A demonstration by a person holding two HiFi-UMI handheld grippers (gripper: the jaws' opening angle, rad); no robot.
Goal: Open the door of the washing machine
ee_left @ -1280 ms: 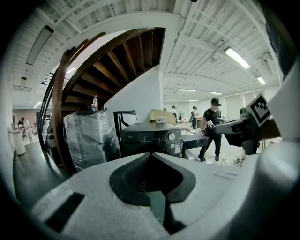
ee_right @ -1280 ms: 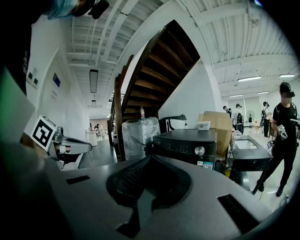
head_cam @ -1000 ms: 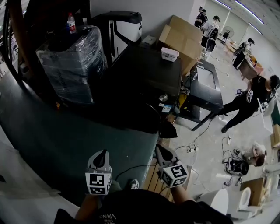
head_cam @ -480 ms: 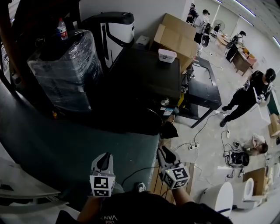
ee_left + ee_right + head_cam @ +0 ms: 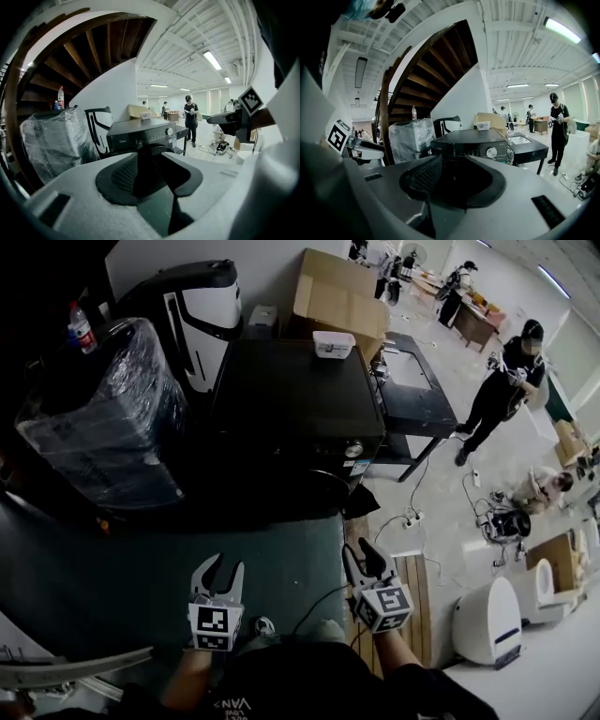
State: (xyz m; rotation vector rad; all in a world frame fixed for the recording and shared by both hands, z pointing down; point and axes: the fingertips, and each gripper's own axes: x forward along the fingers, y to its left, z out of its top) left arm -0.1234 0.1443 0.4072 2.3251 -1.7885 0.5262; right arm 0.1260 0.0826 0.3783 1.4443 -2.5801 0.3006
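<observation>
Both forearms reach up from the bottom edge of the head view, side by side and pointing forward. The left gripper (image 5: 220, 566) is level with the right gripper (image 5: 363, 552), and both are well short of the washing machine (image 5: 291, 395). Each gripper's jaws have just been opening and now stand apart in a V with nothing between them.

At far left of the head view, a plastic-wrapped appliance (image 5: 103, 423) has a bottle (image 5: 82, 326) on top. The black washing machine stands just beside it. A white tub (image 5: 333, 343) rests on the machine's lid, and the round door (image 5: 314, 488) bulges darkly from the front that faces the grippers. A cardboard box (image 5: 337, 301) sits behind the machine, a low black table (image 5: 412, 395) stands to its right, and a person (image 5: 502, 381) stands on the floor beyond.

Only the head view shows the lid and the door. In the gripper views the jaws cover the door. Those views show the control strip with its silver knob (image 5: 491, 152) head on, and a wooden staircase arching overhead. Each gripper view also catches the other gripper at its edge.
</observation>
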